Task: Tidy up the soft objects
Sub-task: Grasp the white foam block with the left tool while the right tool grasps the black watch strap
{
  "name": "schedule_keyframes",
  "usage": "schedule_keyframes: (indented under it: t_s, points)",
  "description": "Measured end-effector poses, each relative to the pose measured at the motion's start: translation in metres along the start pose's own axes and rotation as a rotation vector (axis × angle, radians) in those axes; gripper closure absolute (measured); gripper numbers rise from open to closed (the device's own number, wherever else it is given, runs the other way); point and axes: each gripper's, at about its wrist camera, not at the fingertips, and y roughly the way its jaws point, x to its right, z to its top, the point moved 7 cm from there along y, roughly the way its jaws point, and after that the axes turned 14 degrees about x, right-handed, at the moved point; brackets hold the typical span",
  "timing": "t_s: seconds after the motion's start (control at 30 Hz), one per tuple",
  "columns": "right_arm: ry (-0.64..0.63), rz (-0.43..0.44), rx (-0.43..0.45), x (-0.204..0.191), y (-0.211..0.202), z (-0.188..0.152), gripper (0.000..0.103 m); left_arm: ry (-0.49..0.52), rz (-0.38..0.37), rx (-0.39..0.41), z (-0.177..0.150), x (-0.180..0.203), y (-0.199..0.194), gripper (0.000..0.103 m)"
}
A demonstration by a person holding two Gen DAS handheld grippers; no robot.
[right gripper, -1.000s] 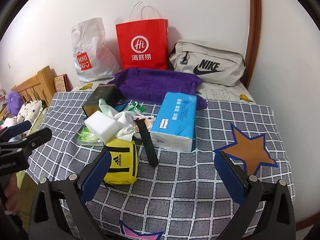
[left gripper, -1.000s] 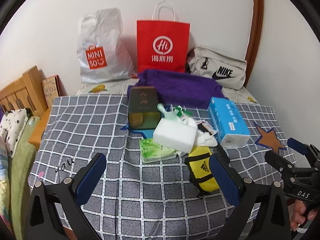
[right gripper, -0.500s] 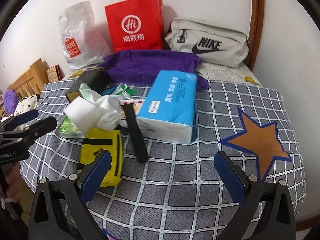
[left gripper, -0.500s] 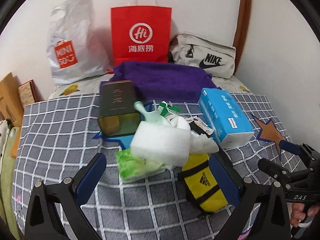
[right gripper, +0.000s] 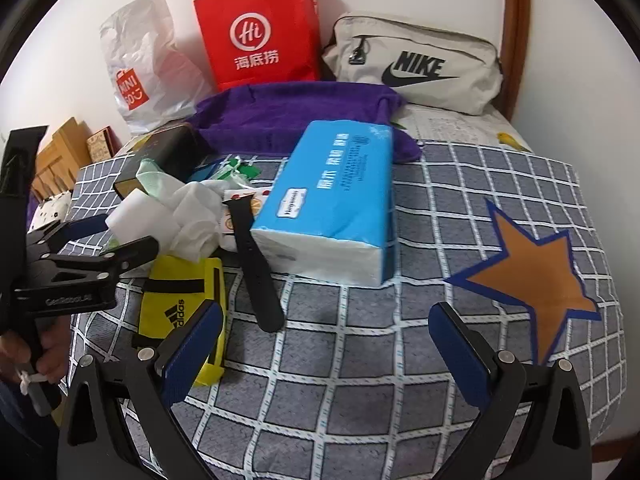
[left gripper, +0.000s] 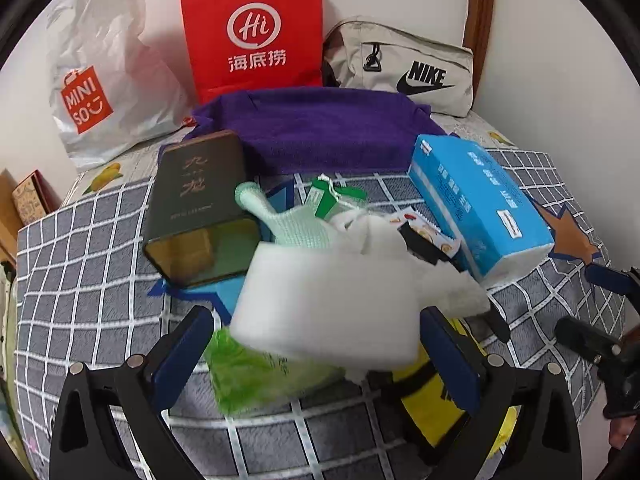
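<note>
Left gripper [left gripper: 316,350] is spread wide around the white foam block [left gripper: 328,300] atop the pile mid-bed, nothing pinched yet. Squeezing could drag the tissue wad [left gripper: 448,284] along or topple the pile. Right gripper [right gripper: 324,344] is spread too, hovering near the bed's front edge.

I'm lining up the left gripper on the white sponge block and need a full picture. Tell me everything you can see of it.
The white sponge block is a plain rectangular slab, foam-like and unmarked, slightly blurred in the left wrist view. It lies tilted on top of the pile, resting over the green wet-wipe pack, with crumpled white tissue against its far side and the pale green glove behind it. The left gripper is open, its blue pads flanking the block's near edge; whether they touch is unclear.
</note>
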Motion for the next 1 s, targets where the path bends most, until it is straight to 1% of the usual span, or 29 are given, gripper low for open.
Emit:
schedule_keyframes:
  t_s: [0.07,0.17,0.37,0.43,0.5,0.6,0.7,0.73,0.77,0.8,0.83,1.0]
  points:
    - [-0.012,0.014,-0.006,-0.005,0.006,-0.001,0.001,0.000,-0.019,0.005,0.001,-0.001,0.000,0.022]
    - [-0.023,0.044,-0.021,-0.012,0.017,-0.003,0.004,-0.025,-0.052,0.012,0.002,-0.003,-0.002,0.022]
    - [-0.057,0.083,-0.040,-0.024,0.034,-0.009,0.013,-0.066,-0.060,0.025,0.005,-0.009,-0.013,0.022]
    - [-0.062,0.096,-0.052,-0.029,0.040,-0.011,0.020,-0.073,-0.057,0.023,0.005,-0.011,-0.015,0.022]
    - [-0.064,0.112,-0.061,-0.033,0.045,-0.013,0.024,-0.083,-0.055,0.020,0.005,-0.012,-0.016,0.022]
    - [-0.067,0.116,-0.071,-0.035,0.056,-0.017,0.037,-0.098,-0.054,0.011,0.002,-0.013,-0.016,0.022]
    - [-0.094,0.089,-0.035,-0.035,0.058,-0.017,0.047,-0.128,-0.053,-0.004,-0.001,-0.014,-0.014,0.022]
    - [-0.115,0.090,-0.033,-0.035,0.058,-0.018,0.053,-0.136,-0.055,-0.005,-0.002,-0.015,-0.013,0.022]
    - [-0.131,0.110,-0.035,-0.036,0.056,-0.018,0.059,-0.148,-0.056,-0.006,-0.002,-0.015,-0.013,0.022]
    - [-0.139,0.133,-0.040,-0.037,0.054,-0.018,0.071,-0.155,-0.056,-0.006,-0.003,-0.015,-0.012,0.022]
    - [-0.142,0.157,-0.050,-0.038,0.051,-0.018,0.079,-0.161,-0.059,-0.007,-0.003,-0.015,-0.011,0.022]
    - [-0.175,0.161,-0.077,-0.030,0.036,-0.025,0.080,-0.169,-0.061,-0.010,-0.005,-0.015,-0.012,0.022]
